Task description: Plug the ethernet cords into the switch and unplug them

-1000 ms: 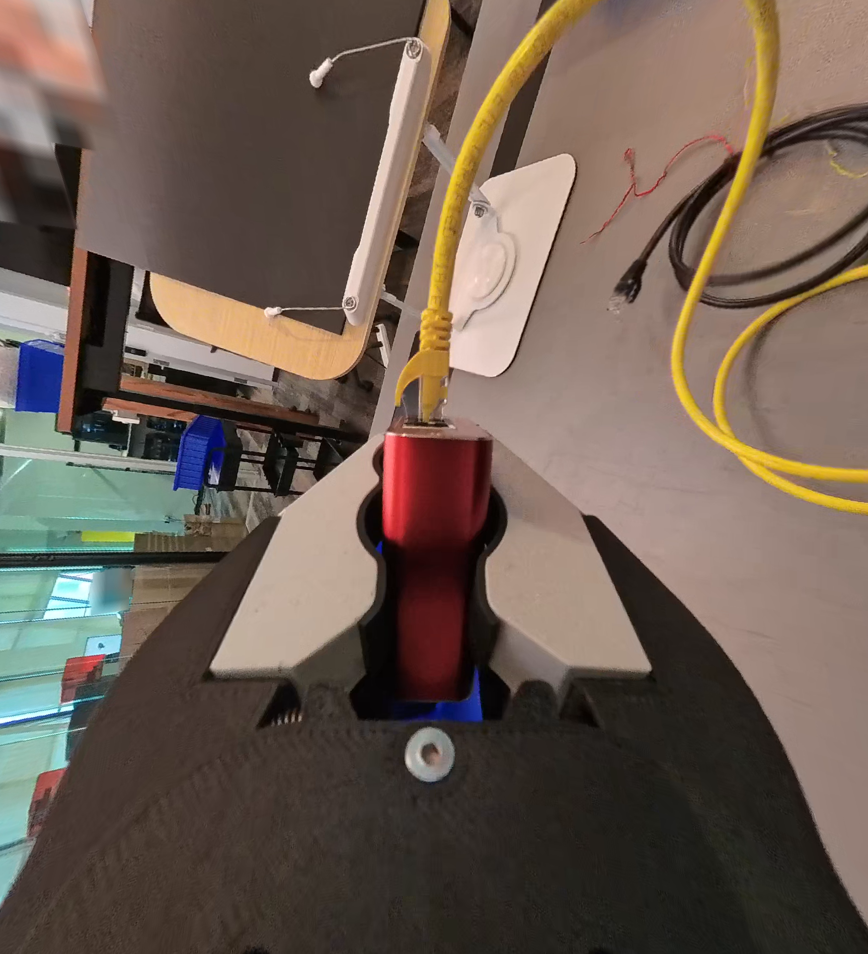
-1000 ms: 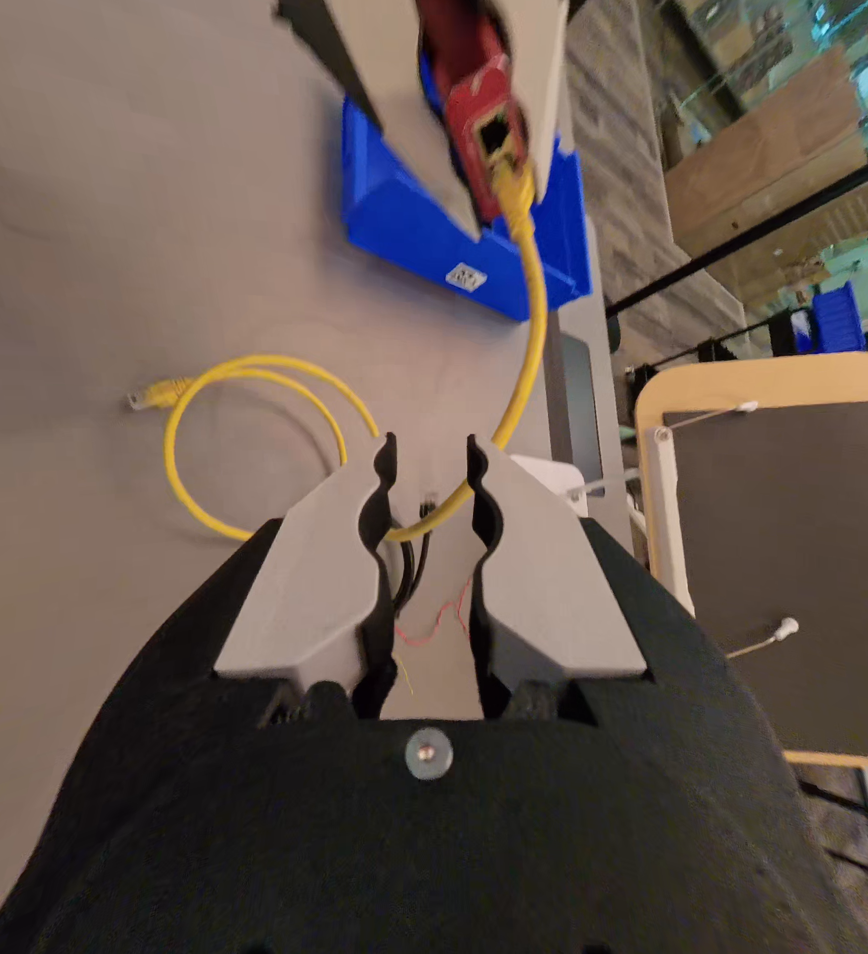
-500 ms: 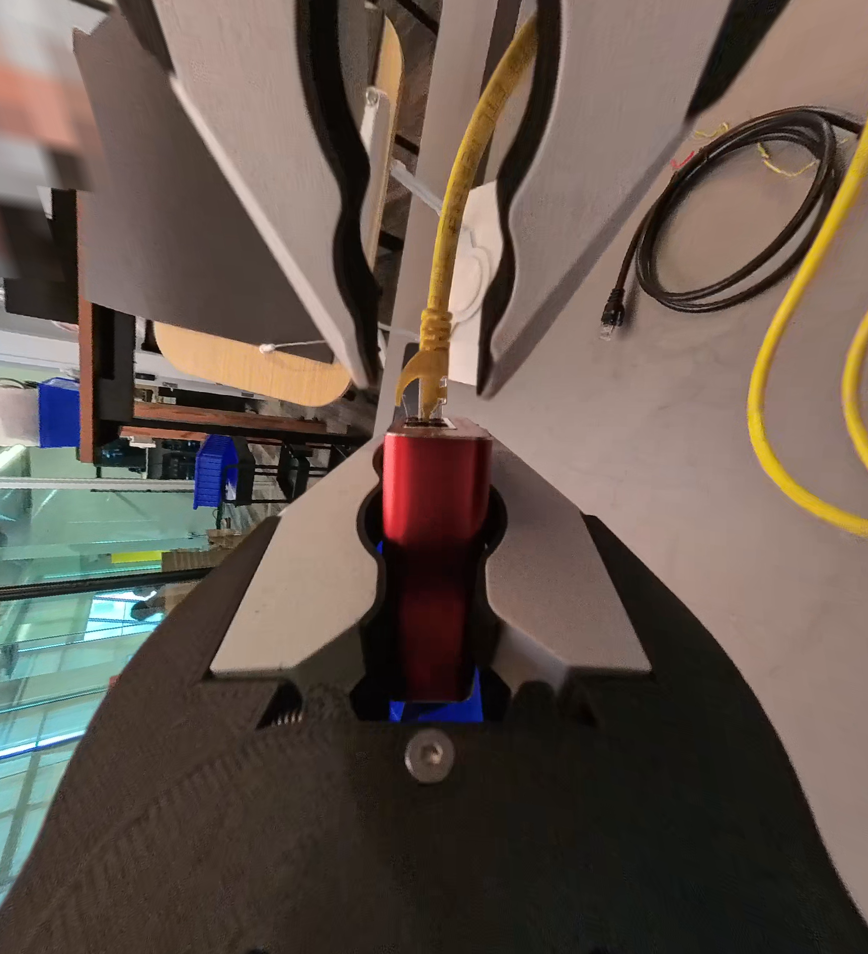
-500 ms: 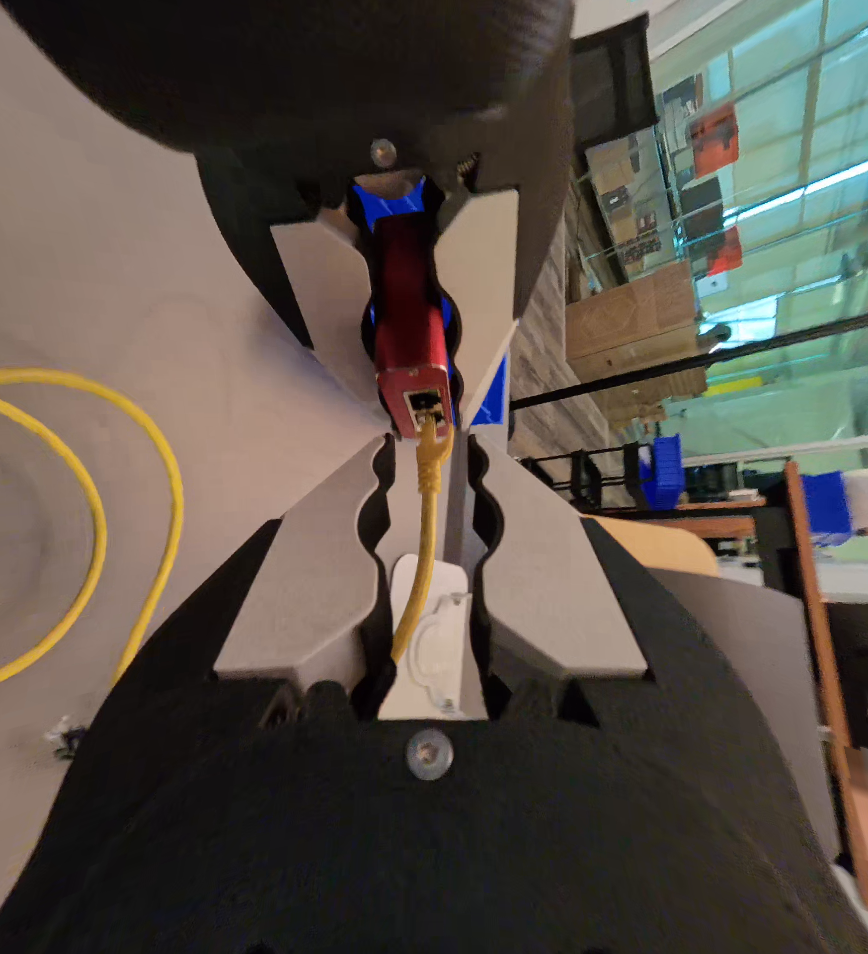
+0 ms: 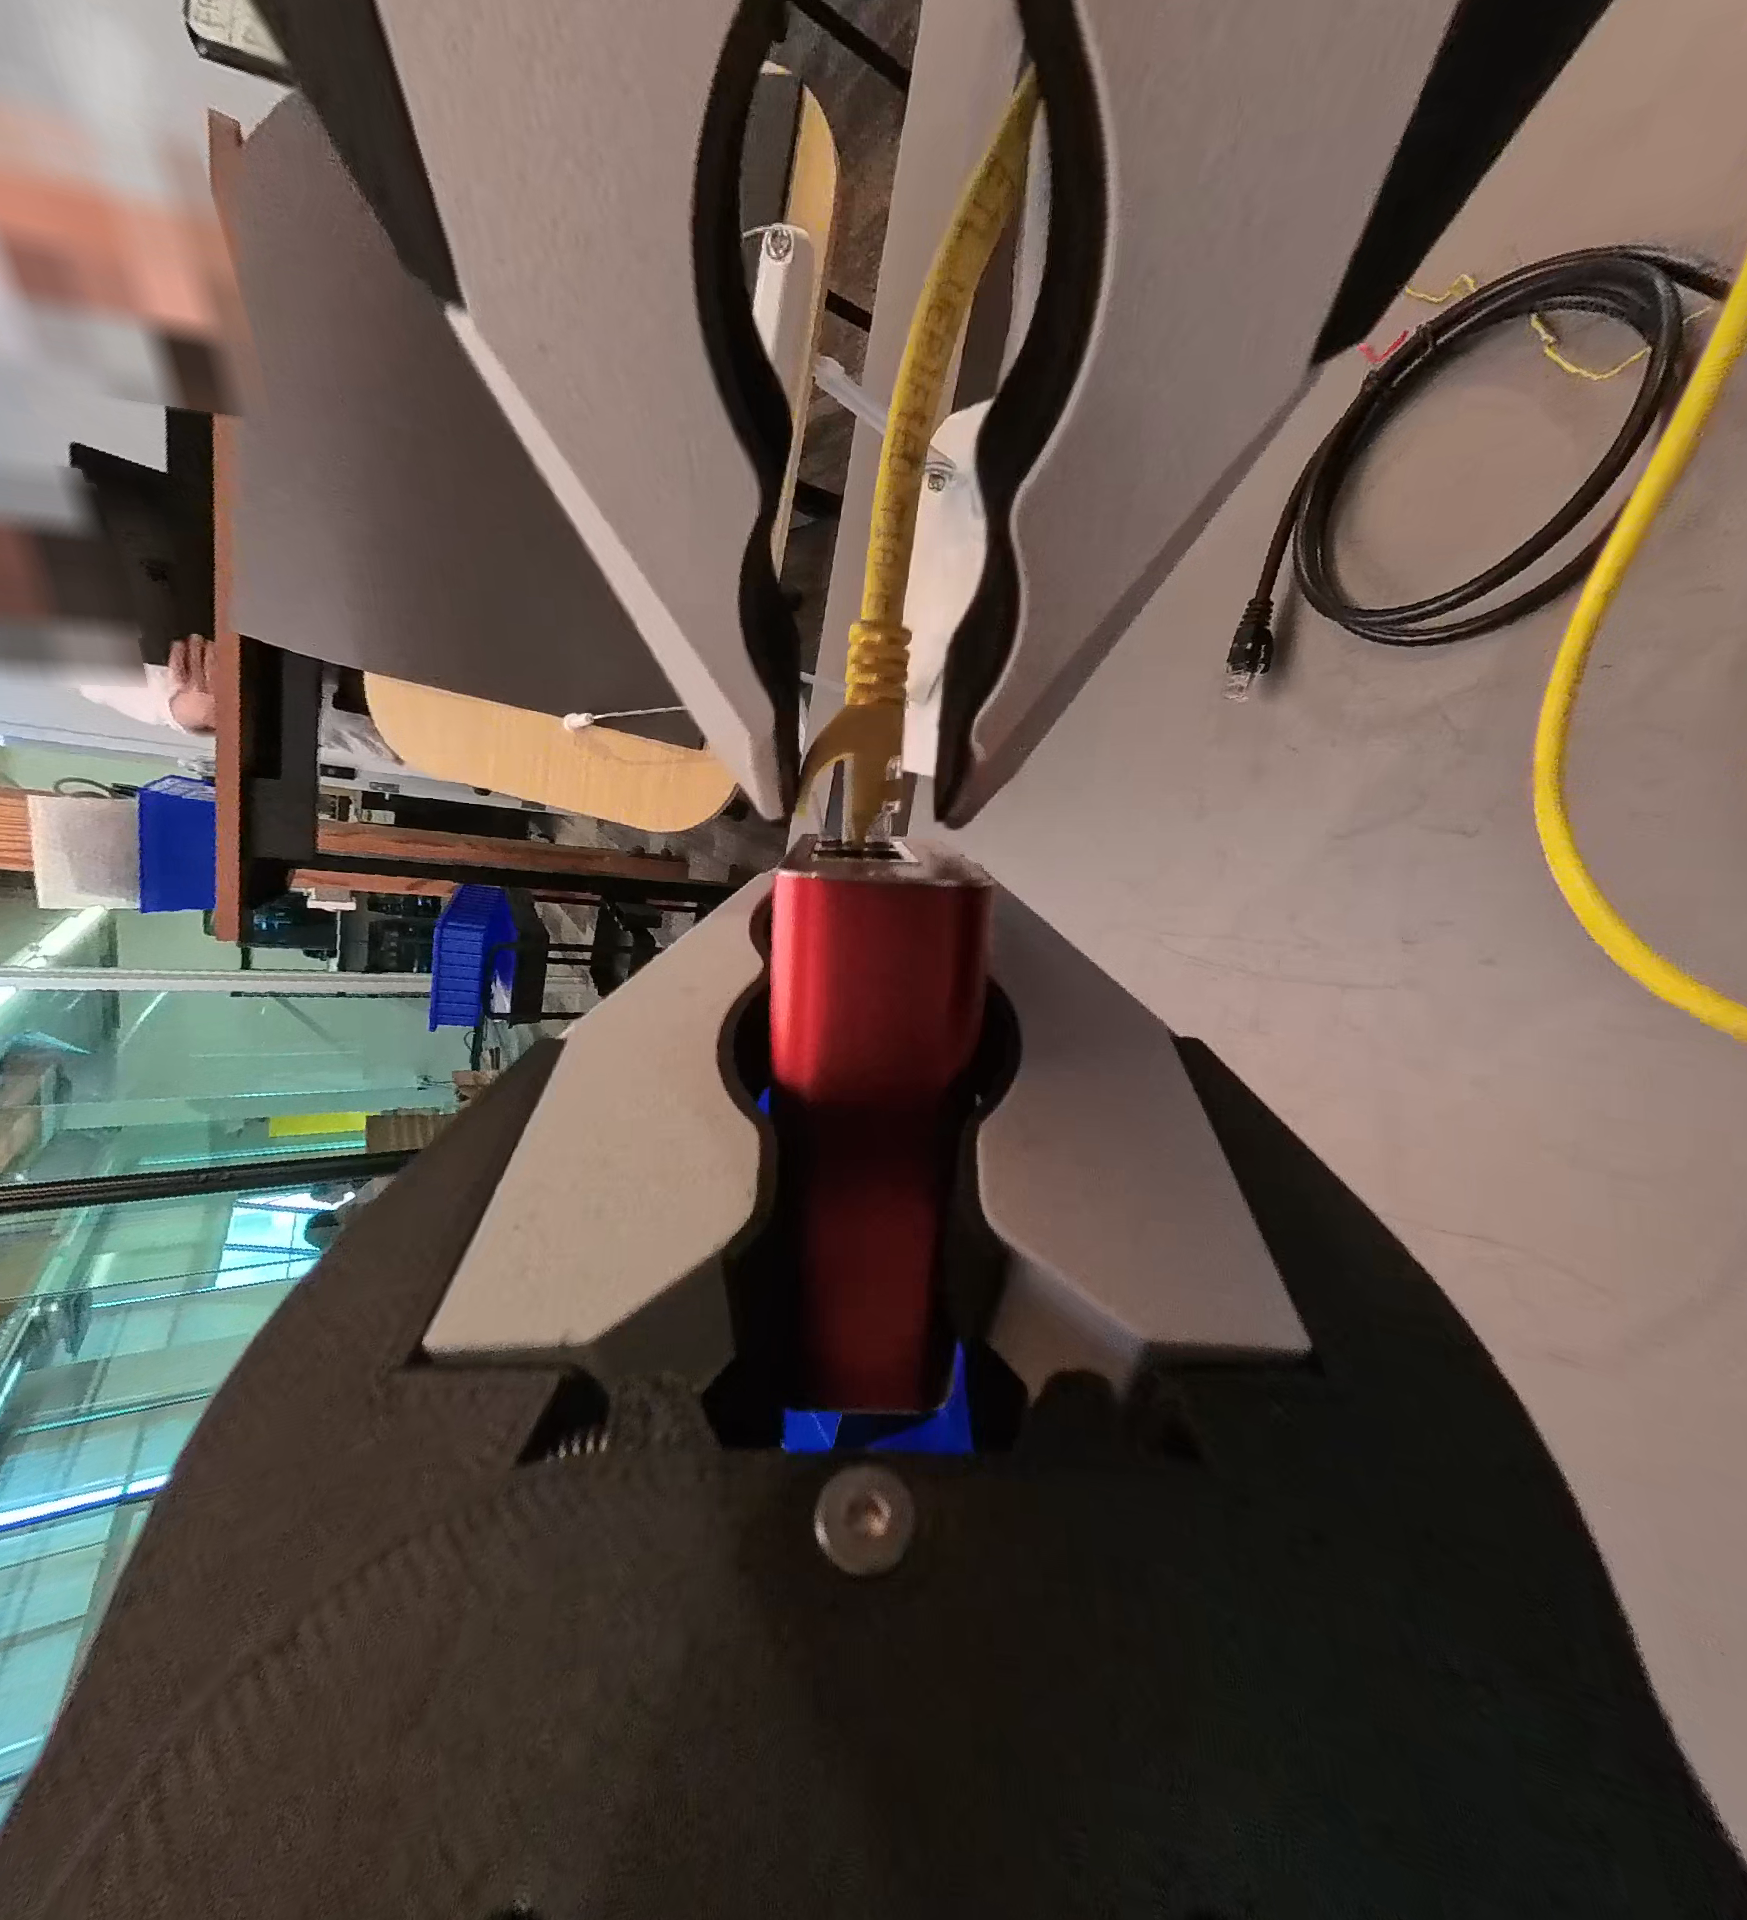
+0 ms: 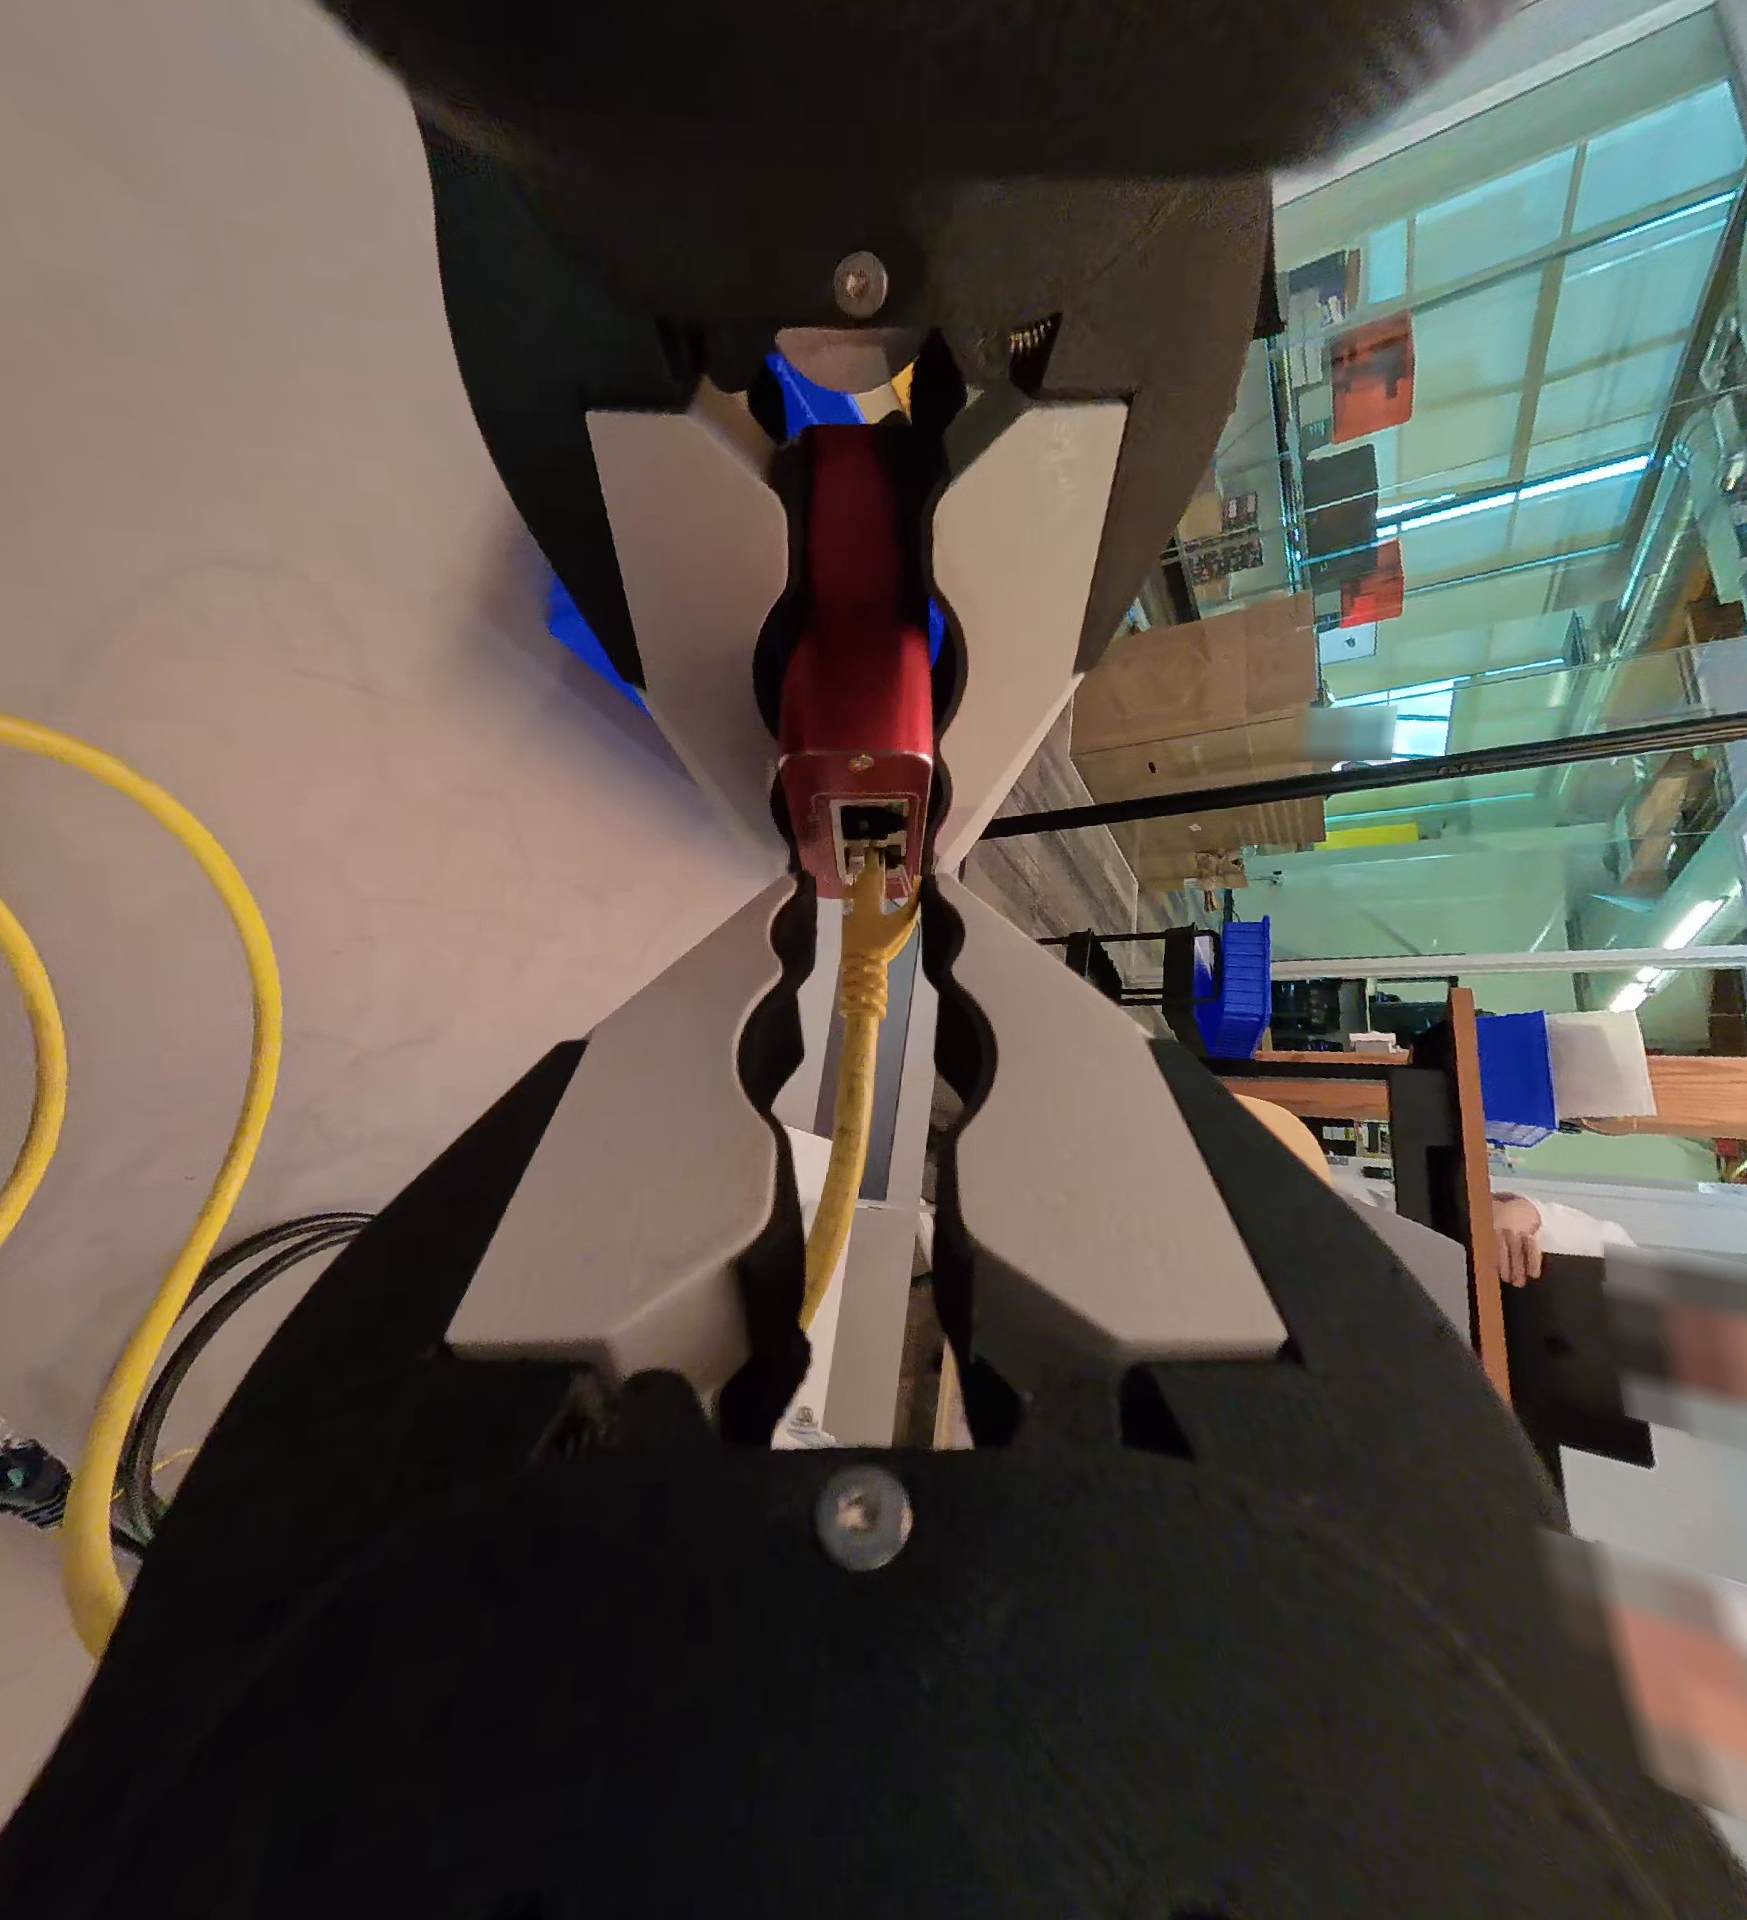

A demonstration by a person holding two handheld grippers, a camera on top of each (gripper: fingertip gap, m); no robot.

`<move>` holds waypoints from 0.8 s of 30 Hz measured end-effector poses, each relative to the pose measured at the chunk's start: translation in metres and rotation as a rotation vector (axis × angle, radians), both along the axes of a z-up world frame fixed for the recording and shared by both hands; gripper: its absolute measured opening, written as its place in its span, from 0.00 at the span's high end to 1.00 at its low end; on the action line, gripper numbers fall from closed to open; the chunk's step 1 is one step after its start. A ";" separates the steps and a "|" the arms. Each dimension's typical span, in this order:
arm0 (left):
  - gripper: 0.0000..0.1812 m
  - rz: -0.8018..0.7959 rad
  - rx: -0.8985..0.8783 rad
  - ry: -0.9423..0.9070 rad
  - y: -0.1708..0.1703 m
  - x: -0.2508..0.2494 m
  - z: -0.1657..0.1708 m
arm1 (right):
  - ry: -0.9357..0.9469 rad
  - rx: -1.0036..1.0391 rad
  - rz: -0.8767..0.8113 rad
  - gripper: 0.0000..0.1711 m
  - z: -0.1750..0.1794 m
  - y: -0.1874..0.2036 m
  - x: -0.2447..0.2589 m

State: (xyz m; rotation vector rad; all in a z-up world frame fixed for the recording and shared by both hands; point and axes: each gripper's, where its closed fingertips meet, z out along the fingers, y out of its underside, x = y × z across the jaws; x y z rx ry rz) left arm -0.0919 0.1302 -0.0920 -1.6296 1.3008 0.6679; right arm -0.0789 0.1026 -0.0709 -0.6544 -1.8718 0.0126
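A: While the left gripper [image 5: 874, 1039] stays out of it, clenched on the red switch [image 5: 874, 1049] that sits deep between its fingers, where is the plug?

B: Seated in the port at the switch's far end, straight ahead of the left tips. The yellow cord [image 6: 853, 1049] runs back between the right gripper's [image 6: 864, 904] fingers, which straddle the boot without touching it. Jaws parted, grasping nothing.

A: Tips of the two tools?

B: Nearly meeting, nose to nose around the plug [image 6: 874, 883].

A: Risks?

B: Likely these. Closing on the boot without pressing the latch tab would mean a pull drags the switch out of the left grip, or strains the cord. The right tips could also jam against the switch face.

A: Anything else near?

B: Black cable [image 5: 1471, 457] coiled on the grey table [image 5: 1368, 1039], right of the left tool. Well apart.
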 end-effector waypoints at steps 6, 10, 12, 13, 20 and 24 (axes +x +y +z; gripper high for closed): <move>0.86 -0.003 0.005 0.001 -0.001 0.001 0.002 | 0.001 -0.011 -0.009 0.89 0.002 0.002 0.002; 0.86 -0.005 0.004 0.005 -0.001 0.002 0.001 | 0.000 -0.003 -0.020 0.93 0.001 0.004 0.002; 0.86 -0.009 0.000 0.003 -0.002 0.003 0.001 | 0.001 -0.001 -0.010 0.93 0.001 0.003 0.002; 0.86 -0.011 0.005 0.004 -0.002 0.004 0.002 | 0.005 -0.004 -0.004 0.92 0.002 0.002 0.002; 0.86 -0.016 0.003 0.007 -0.002 0.005 0.001 | -0.002 0.012 0.008 0.92 0.003 -0.001 0.002; 0.86 -0.017 0.005 0.012 -0.002 0.005 0.001 | -0.020 0.034 0.005 0.93 0.001 -0.001 0.003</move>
